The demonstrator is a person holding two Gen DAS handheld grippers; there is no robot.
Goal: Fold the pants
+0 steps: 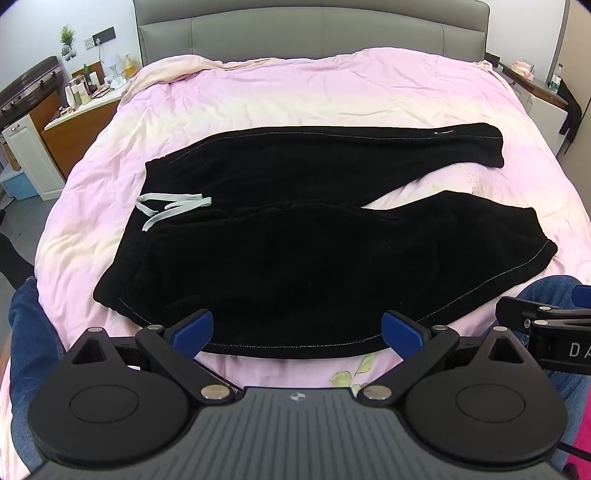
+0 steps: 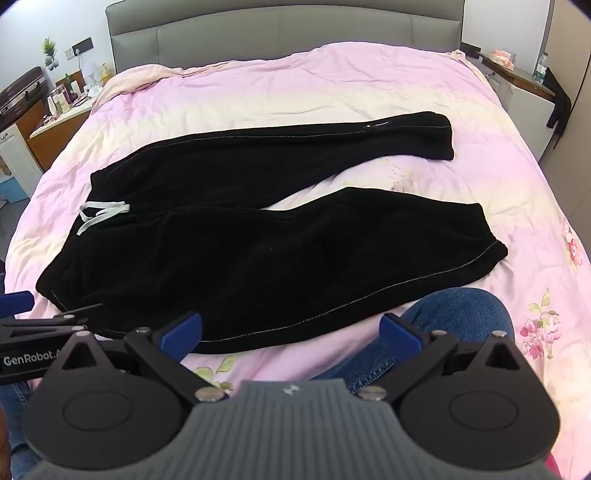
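Black pants [image 1: 314, 236] lie spread flat on the pink bed [image 1: 314, 88], just ahead of both tools; left tool [image 1: 297, 332] and right tool [image 2: 291, 332] hang side by side, released, nothing between their blue pads

Grey padded headboard [image 1: 314, 33] behind a pink-quilted bed [image 1: 295, 92] — cluttered dresser [image 1: 85, 110] alongside (left).

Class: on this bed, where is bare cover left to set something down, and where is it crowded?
Free: the pink bedcover between the grey padded headboard and the black fleece pants, and the wedge between the two legs. Crowded: the near edge, with both open grippers and denim knees.
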